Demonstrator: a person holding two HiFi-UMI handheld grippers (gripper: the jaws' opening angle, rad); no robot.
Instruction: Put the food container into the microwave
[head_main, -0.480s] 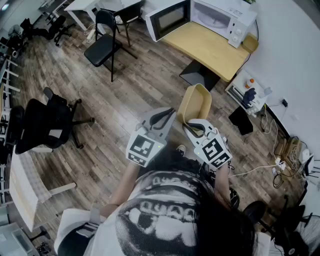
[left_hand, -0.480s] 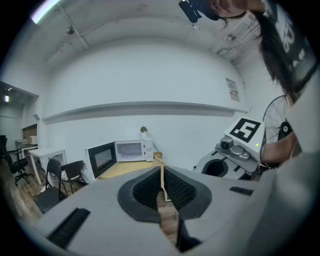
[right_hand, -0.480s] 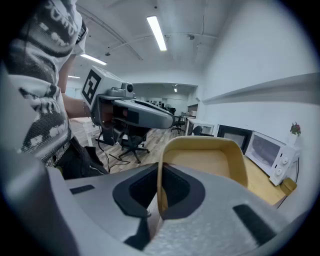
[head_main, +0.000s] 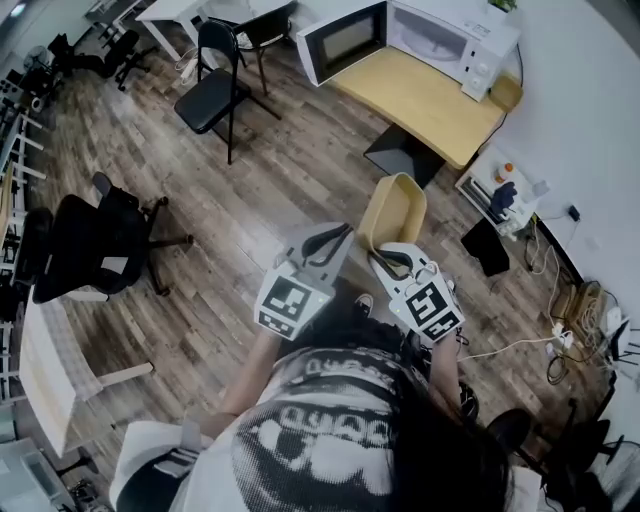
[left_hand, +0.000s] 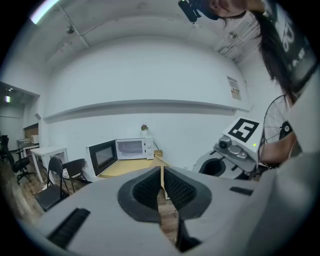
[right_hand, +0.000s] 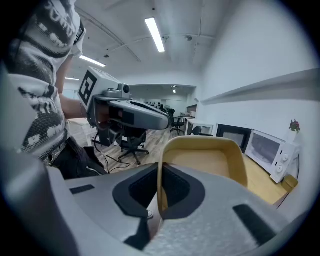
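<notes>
A tan food container (head_main: 392, 210) hangs in the air over the wood floor, held by its near rim in my right gripper (head_main: 388, 256). From the right gripper view the container (right_hand: 210, 160) fills the middle, with the jaws of my right gripper (right_hand: 161, 192) shut on its rim. My left gripper (head_main: 325, 240) is shut with nothing in it, just left of the container. The white microwave (head_main: 430, 40) stands on a wooden desk (head_main: 420, 95) ahead, its door (head_main: 342, 40) swung open. In the left gripper view the microwave (left_hand: 122, 150) is far off beyond my left gripper (left_hand: 161, 187).
A black folding chair (head_main: 215, 85) stands left of the desk and a black office chair (head_main: 85, 245) further left. A low shelf with bottles (head_main: 500, 190) and cables (head_main: 580, 310) lie at the right by the wall. The desk's pedestal base (head_main: 400, 155) sits on the floor ahead.
The whole view has shifted slightly; both grippers and the container sit a little further right and lower in the head view. Grips are unchanged.
</notes>
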